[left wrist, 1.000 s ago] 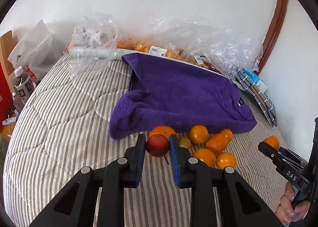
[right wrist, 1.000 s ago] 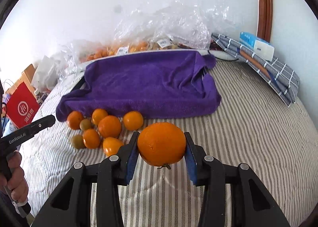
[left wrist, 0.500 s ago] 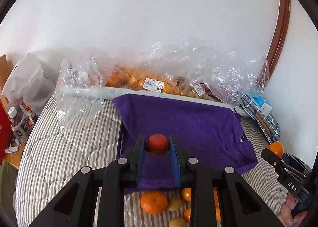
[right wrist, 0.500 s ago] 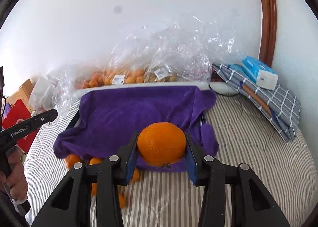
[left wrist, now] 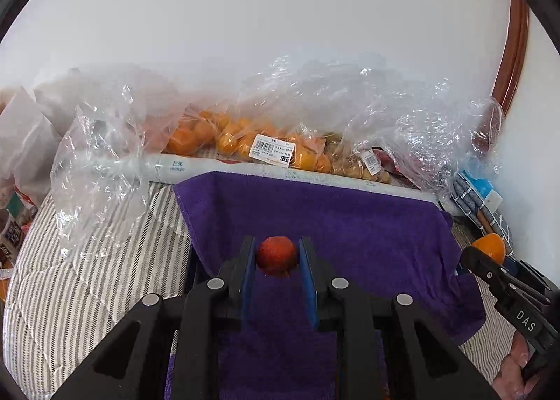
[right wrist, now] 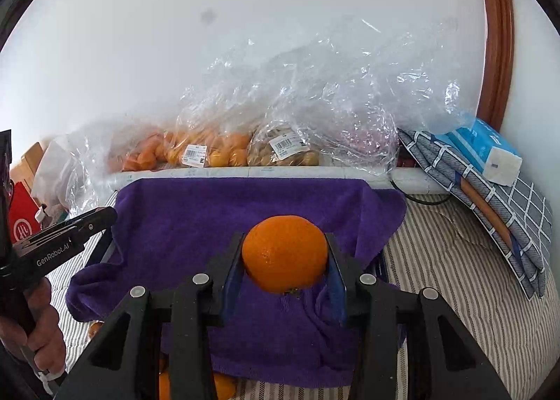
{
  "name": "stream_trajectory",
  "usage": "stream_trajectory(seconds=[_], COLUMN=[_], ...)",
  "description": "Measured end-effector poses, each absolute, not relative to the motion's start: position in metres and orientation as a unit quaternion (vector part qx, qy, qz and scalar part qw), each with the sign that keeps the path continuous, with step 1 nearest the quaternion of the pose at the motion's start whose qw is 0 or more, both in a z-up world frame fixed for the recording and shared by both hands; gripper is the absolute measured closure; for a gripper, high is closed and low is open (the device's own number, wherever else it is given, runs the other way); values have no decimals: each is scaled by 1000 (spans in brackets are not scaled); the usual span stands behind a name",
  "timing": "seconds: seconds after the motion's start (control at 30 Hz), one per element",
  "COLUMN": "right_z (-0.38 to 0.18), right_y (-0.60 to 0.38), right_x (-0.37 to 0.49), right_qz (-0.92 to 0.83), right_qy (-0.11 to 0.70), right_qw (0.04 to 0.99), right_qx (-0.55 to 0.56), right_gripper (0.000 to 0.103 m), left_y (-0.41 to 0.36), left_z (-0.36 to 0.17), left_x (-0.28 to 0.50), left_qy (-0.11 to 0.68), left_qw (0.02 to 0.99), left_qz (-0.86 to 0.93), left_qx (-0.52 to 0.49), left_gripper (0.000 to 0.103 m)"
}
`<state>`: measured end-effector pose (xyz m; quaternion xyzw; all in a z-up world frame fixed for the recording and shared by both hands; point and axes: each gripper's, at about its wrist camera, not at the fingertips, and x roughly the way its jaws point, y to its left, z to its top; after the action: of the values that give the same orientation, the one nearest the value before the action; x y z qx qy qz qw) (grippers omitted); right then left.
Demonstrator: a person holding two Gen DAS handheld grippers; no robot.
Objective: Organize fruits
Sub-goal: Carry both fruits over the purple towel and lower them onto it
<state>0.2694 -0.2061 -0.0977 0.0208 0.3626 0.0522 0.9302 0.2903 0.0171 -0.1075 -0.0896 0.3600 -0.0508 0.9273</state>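
The left gripper point(left wrist: 277, 256) is clamped narrowly on a small round red fruit point(left wrist: 276, 255), and the right gripper point(right wrist: 284, 260) pinches a large round orange point(right wrist: 285, 253) at its widest part, so neither can roll out. Both fruits hang above the purple terry towel point(right wrist: 217, 218) draped over a tray on the striped quilted bed point(right wrist: 451, 281), the left one toward the towel's left edge, the right one over its middle. That suggests the towel is where they get sorted, apart from the bagged fruit in clear plastic bags point(left wrist: 245, 140) along the bed's far edge.

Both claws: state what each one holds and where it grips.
The left claw pinches a small red fruit by its two sides. The right claw clamps a large orange across its widest part.
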Motion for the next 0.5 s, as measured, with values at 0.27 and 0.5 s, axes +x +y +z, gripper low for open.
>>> stream_trajectory(seconds=[0.27, 0.5], right_z=[-137, -152], right_y=[-211, -215], right_x=[288, 292], right_qz=[46, 46], right_qy=[399, 412], right_qw=[915, 909], right_qx=[29, 33], right_gripper=[60, 60], left_y=[13, 10], left_z=[-133, -142], left_x=[299, 302], left_qy=[390, 398], left_qw=[916, 913], left_qz=[-56, -55], left_qx=[-75, -65], left_gripper=[80, 80])
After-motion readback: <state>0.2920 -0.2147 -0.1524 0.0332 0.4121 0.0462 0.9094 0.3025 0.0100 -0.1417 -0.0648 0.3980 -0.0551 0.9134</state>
